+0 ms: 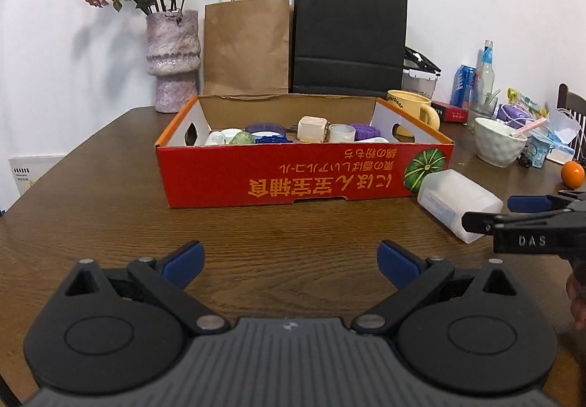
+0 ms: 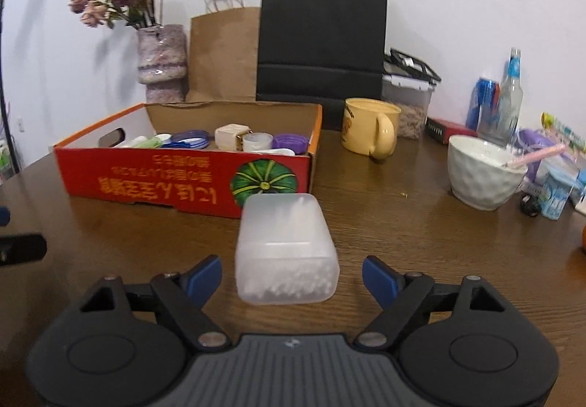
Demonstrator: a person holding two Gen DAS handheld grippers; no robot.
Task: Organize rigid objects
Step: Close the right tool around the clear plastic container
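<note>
A frosted white plastic box with small white pieces inside (image 2: 286, 249) is lying on its side on the dark wooden table (image 2: 384, 231), just in front of the near corner of the red cardboard tray printed with a green pumpkin (image 2: 183, 183). It is touching nothing but the table, as far as I can tell, and its near end is sitting between the blue pads of the right gripper (image 2: 292, 280), whose jaws are standing wide with a gap on each side — lined up on the box but not gripping it.

The left gripper (image 1: 291, 262) is hovering over bare table in front of the tray, jaws wide as well and holding nothing.

Inside the tray, several small things are already gathering: a cream square container (image 1: 312, 129), a purple ribbed lid (image 1: 362, 131), blue rings (image 1: 273, 139), a green round piece (image 1: 242, 138) and some white caps. So the sorting is looking well under way — the frosted box seems to be the one loose piece left near the tray.

Beyond, a yellow mug (image 2: 370, 130), a white dimpled bowl (image 2: 483, 176), bottles, paper bags and a vase of dried roses (image 2: 161, 55) are crowding the far side; whether any of those belong to the job I cannot say.
</note>
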